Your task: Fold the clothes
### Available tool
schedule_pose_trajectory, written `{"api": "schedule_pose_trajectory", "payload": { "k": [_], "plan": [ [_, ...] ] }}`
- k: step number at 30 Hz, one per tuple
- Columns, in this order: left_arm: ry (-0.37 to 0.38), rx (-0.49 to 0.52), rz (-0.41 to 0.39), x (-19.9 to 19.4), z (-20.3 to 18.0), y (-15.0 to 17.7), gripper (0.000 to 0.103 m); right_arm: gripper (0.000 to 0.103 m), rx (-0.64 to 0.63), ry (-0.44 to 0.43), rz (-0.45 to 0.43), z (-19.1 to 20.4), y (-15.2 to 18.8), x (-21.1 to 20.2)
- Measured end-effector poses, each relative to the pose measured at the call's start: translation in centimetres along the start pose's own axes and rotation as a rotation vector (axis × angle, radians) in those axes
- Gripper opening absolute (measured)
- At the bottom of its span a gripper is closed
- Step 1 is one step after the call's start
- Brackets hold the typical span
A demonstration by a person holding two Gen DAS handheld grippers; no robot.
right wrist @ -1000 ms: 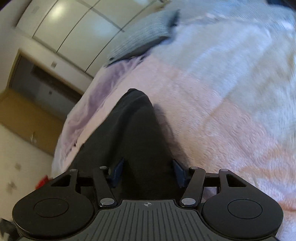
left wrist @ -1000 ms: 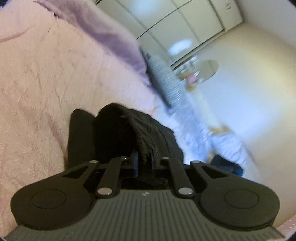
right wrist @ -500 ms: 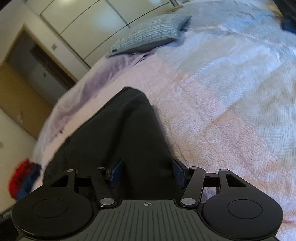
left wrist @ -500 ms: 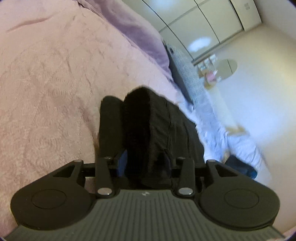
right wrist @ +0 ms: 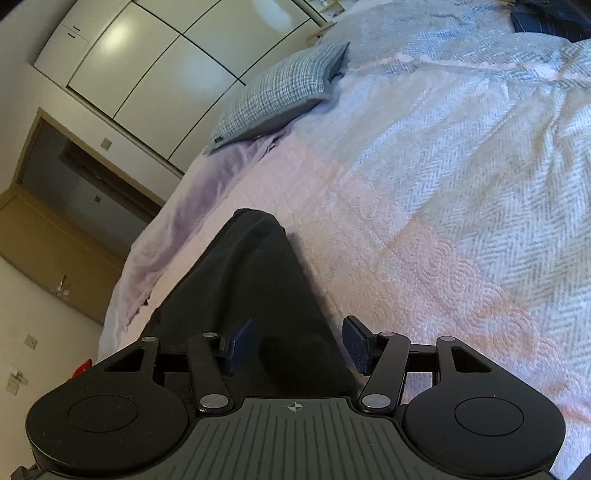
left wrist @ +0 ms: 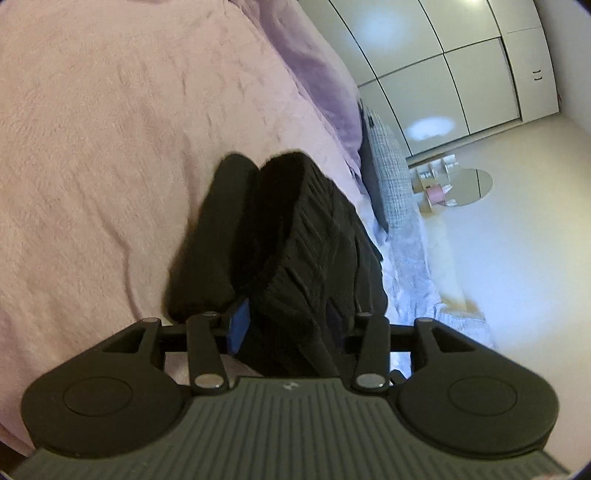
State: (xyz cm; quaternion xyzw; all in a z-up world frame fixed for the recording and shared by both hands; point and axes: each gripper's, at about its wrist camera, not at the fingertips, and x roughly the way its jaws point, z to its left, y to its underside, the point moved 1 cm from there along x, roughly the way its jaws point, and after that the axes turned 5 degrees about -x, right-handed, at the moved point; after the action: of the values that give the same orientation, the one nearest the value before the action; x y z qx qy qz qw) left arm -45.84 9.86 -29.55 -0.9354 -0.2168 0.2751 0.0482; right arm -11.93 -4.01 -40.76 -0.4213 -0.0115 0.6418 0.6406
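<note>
Left gripper (left wrist: 286, 325) opening, black knit garment (left wrist: 303, 236) loose between jaws; right gripper (right wrist: 295, 345) wide, gripping nothing, over garment on pink bedspread (right wrist: 424, 258).

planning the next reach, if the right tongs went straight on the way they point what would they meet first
Most likely the black garment, which already lies between the open right tongs and runs ahead of them on the pink bedspread; depth is hard to judge.

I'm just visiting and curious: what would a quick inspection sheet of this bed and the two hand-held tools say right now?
Surface: pink bedspread, wrinkled.
Job's things: black garment lying bunched on the bedspread.
Clutter: checked pillow; dark clothes at the far edge.
Grippers: left tool jaws opening, garment between them; right tool open over the garment.
Cables: nothing seen.
Surroundings: white wardrobe doors, doorway.
</note>
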Motion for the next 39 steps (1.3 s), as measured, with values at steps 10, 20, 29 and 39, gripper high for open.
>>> {"api": "schedule_pose_trajectory", "payload": {
  "k": [10, 20, 29, 39],
  "plan": [
    [-0.019, 0.045, -0.068, 1.1, -0.9, 1.7, 0.038, 0.058, 0.014, -0.041, 0.014, 0.0, 0.9, 0.0],
    [-0.036, 0.093, -0.052, -1.5, -0.9, 1.0, 0.037, 0.058, -0.431, 0.003, -0.081, 4.7, 2.0, -2.7],
    [-0.171, 0.211, -0.087, -5.8, 0.4, 0.6, 0.037, 0.057, -1.142, -0.039, -0.043, 14.2, 11.8, -0.5],
    [-0.31, 0.297, -0.112, -8.4, 2.7, -1.3, 0.037, 0.057, -1.549, 0.047, -0.083, 17.2, 18.8, 3.9]
  ]
}}
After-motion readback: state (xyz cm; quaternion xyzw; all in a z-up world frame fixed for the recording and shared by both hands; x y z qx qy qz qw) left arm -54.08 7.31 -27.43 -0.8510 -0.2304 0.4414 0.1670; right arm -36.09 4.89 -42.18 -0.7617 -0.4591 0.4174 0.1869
